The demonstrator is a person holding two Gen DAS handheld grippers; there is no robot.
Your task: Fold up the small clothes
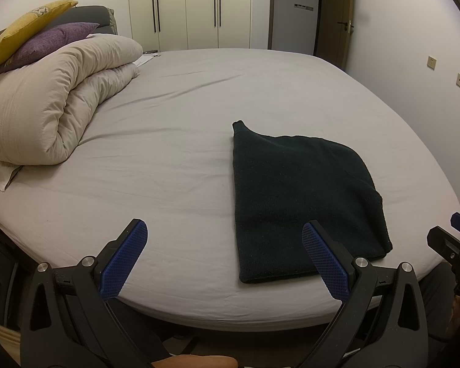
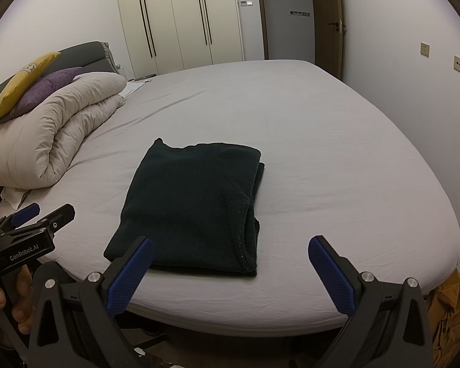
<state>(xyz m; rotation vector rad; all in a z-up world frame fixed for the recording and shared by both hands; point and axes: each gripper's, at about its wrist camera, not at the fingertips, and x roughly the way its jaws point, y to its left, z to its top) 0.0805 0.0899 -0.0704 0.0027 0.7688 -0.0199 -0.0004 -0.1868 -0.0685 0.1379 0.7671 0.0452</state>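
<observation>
A dark green knit garment [image 1: 300, 193] lies folded flat on the grey bed sheet [image 1: 174, 141], near the bed's front edge; it also shows in the right wrist view [image 2: 193, 202]. My left gripper [image 1: 227, 245] is open and empty, held at the front edge of the bed with its right fingertip over the garment's near edge. My right gripper [image 2: 230, 263] is open and empty, held at the front edge just before the garment's near right corner. Each gripper shows at the side of the other's view, the right one [image 1: 454, 239] and the left one [image 2: 33, 220].
A rolled beige duvet [image 1: 55, 101] lies at the left of the bed with a purple cushion [image 1: 52, 43] and a yellow cushion [image 1: 27, 27] on it. White wardrobes [image 2: 181, 21] and a door [image 2: 328, 21] stand behind. A yellow cloth [image 2: 450, 303] hangs at the bed's right corner.
</observation>
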